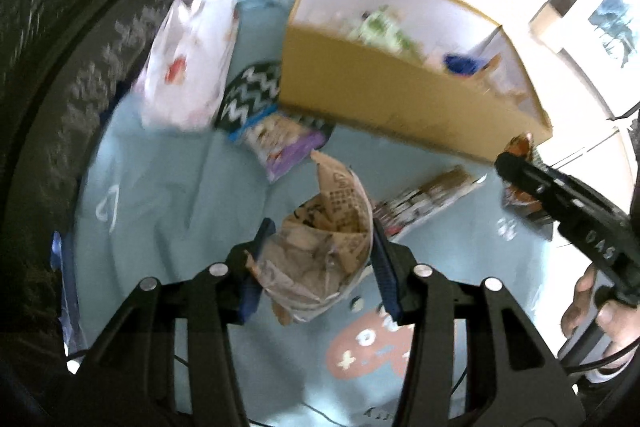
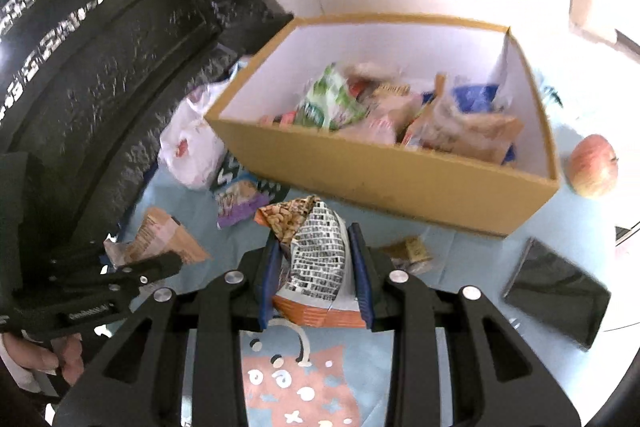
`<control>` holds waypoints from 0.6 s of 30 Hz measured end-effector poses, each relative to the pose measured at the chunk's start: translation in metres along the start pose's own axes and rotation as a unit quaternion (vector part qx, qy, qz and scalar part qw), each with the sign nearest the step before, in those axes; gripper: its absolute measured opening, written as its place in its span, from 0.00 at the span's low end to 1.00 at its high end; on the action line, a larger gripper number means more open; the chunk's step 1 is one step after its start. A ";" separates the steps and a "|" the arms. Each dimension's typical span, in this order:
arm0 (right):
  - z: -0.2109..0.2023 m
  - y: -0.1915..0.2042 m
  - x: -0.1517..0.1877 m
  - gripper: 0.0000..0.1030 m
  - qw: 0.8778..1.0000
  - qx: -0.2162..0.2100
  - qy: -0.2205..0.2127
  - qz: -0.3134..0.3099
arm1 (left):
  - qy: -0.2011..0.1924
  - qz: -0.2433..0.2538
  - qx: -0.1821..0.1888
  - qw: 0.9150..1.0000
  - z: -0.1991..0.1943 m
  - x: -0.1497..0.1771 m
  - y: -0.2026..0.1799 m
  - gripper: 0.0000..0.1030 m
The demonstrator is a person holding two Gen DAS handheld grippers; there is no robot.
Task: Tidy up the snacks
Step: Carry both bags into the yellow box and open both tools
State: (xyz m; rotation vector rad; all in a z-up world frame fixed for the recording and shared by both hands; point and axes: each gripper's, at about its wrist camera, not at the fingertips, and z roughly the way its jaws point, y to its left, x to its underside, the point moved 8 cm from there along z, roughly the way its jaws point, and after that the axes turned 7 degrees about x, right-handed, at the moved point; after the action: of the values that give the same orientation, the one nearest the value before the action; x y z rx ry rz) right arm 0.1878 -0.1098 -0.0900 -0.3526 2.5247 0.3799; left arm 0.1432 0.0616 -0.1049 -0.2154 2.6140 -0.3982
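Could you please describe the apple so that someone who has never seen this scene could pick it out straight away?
Start at the open cardboard box full of snack packets on the pale blue cloth. Look just past its right-hand end, where the apple sits on the cloth by the box's corner. It is the only round, reddish-yellow fruit there; everything else nearby is a flat packet or a dark rectangular slab.

Both cams sit right behind their own claw, looking steeply down and forward from close up at the light blue cloth (image 1: 168, 179). Left one catches the cardboard box (image 1: 400, 99) from its left, right one peers straight in; both share the box, cloth and white bag (image 2: 188, 151).
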 end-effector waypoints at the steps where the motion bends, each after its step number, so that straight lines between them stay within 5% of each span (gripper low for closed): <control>1: -0.005 -0.003 -0.004 0.32 1.000 0.000 -0.008 0.002 | -0.006 0.006 0.003 1.000 -0.004 -0.006 -0.006 0.46; 11: -0.024 -0.049 -0.071 0.32 0.995 0.040 -0.087 0.015 | -0.082 0.052 0.026 0.995 -0.001 -0.107 -0.080 0.46; 18: 0.009 -0.080 -0.095 0.33 0.993 0.084 -0.075 0.025 | -0.063 0.055 0.015 0.996 0.058 -0.157 -0.098 0.46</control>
State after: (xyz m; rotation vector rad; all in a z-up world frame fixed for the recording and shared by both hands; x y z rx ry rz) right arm 0.2950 -0.1646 -0.0598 -0.1892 2.4010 0.2028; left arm 0.3154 -0.0101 -0.0535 -0.0837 2.4820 -0.3728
